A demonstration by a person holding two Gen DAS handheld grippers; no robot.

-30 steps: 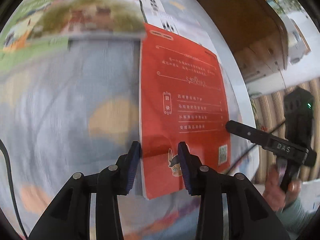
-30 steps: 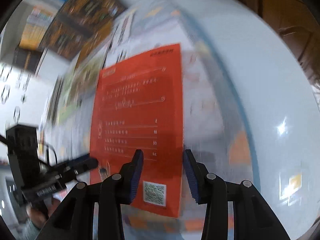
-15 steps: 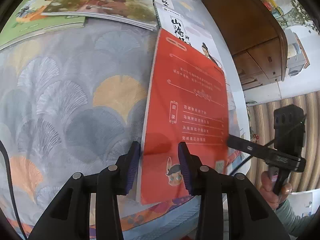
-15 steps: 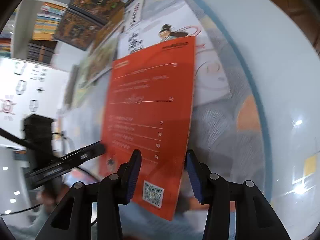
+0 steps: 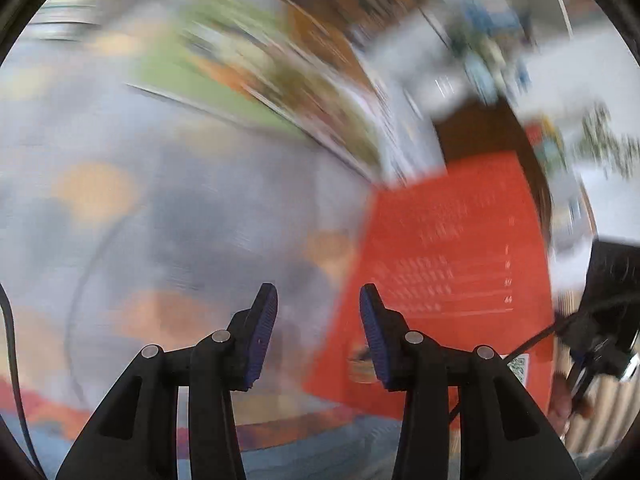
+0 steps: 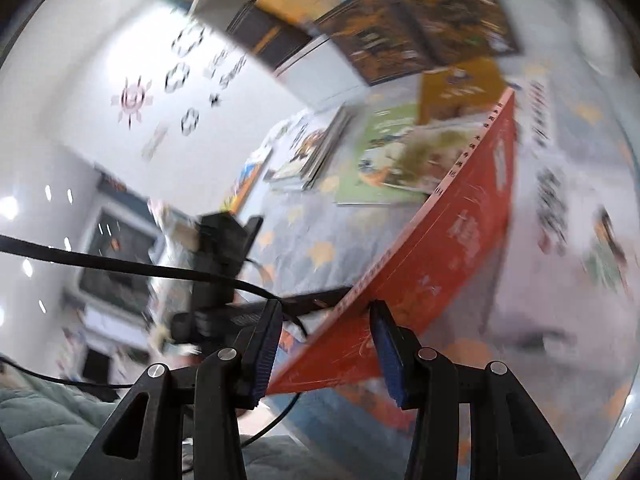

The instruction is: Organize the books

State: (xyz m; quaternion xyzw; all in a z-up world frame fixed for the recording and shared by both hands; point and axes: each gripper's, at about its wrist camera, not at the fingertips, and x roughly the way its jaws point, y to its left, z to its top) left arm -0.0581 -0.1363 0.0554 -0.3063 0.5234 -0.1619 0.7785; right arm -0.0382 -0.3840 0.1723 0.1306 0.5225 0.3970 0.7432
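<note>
A thin red book (image 6: 452,248) is tilted up off the patterned tablecloth (image 6: 320,248), spine edge high. Its near corner slants across the gap of my right gripper (image 6: 324,308), which is shut on it. In the blurred left wrist view the same red book (image 5: 448,260) stands to the right, partly behind the right finger. My left gripper (image 5: 316,292) hangs over bare cloth, its jaws opening with nothing between them. The right wrist view shows the left gripper (image 6: 316,298) reaching in beside the book's raised edge.
A green picture book (image 6: 384,152), an orange book (image 6: 460,88) and a small stack (image 6: 316,152) lie further back on the cloth. White-covered books (image 6: 552,184) lie to the right. A brown cabinet (image 5: 480,128) stands beyond the table. A quilted green sleeve (image 6: 48,420) is at lower left.
The red book went from flat on the table to tilted up in the right gripper. The left gripper slid left off the book. Both hands rolled and both views swung.
</note>
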